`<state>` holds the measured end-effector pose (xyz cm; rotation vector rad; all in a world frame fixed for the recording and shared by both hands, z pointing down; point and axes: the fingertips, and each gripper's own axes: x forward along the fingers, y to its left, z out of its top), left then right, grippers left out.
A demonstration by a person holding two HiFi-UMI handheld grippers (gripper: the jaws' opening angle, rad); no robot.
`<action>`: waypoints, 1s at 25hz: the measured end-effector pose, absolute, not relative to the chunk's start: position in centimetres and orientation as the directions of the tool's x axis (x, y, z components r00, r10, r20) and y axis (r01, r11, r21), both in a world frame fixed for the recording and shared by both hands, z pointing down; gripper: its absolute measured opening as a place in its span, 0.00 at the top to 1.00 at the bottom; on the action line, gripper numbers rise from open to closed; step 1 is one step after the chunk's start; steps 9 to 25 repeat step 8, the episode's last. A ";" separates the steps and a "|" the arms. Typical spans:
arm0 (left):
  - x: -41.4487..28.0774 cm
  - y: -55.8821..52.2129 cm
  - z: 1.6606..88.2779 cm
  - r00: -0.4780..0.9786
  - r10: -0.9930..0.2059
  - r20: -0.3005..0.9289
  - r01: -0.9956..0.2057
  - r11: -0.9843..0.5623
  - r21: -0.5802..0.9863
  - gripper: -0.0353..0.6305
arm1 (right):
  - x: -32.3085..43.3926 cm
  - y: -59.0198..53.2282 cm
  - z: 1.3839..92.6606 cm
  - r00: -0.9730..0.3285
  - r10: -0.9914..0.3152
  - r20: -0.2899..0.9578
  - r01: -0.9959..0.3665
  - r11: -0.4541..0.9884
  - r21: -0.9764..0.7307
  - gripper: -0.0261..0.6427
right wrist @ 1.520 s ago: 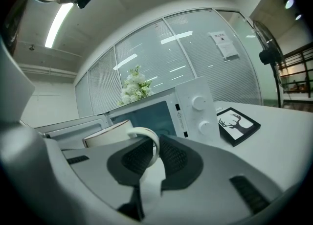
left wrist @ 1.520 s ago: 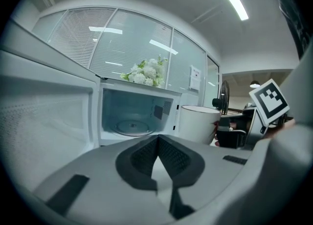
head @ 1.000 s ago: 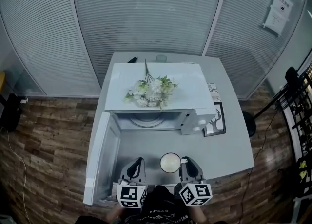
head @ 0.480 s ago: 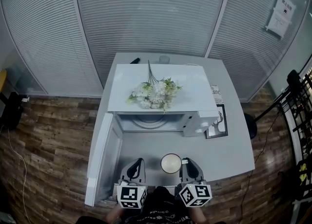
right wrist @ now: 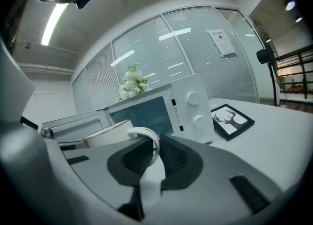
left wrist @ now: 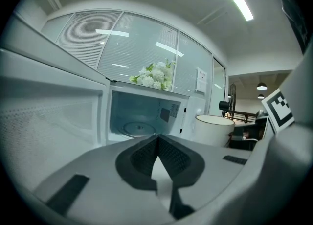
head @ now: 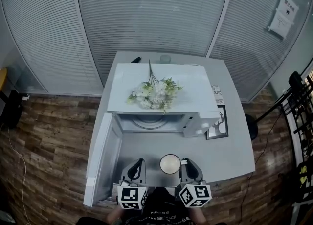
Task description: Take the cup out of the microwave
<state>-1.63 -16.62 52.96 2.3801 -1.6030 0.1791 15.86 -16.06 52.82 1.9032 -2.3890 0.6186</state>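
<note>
The white cup is outside the microwave, over the grey table in front of the open oven. My right gripper is shut on the cup's handle, which runs between its pads. In the right gripper view the cup's body sits just left of the jaws. My left gripper is left of the cup, apart from it, shut and empty. In the left gripper view the cup stands to the right. The oven cavity with its glass turntable holds nothing.
The microwave door hangs open to the left, close beside my left gripper. White artificial flowers lie on the oven's top. A framed deer picture lies on the table right of the oven. Wooden floor surrounds the table.
</note>
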 end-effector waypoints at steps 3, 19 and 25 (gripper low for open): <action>-1.3 -16.6 53.0 0.385 -0.889 0.248 -0.922 -0.360 0.141 0.94 | 16.0 -16.1 53.0 -0.256 -0.931 0.261 -0.939 0.176 -0.295 0.90; -1.0 -16.8 52.8 0.388 -0.887 0.250 -0.921 -0.365 0.131 0.94 | 16.2 -16.4 52.9 -0.261 -0.929 0.264 -0.939 0.181 -0.291 0.90; -1.0 -16.8 52.8 0.388 -0.887 0.250 -0.921 -0.365 0.131 0.94 | 16.2 -16.4 52.9 -0.261 -0.929 0.264 -0.939 0.181 -0.291 0.90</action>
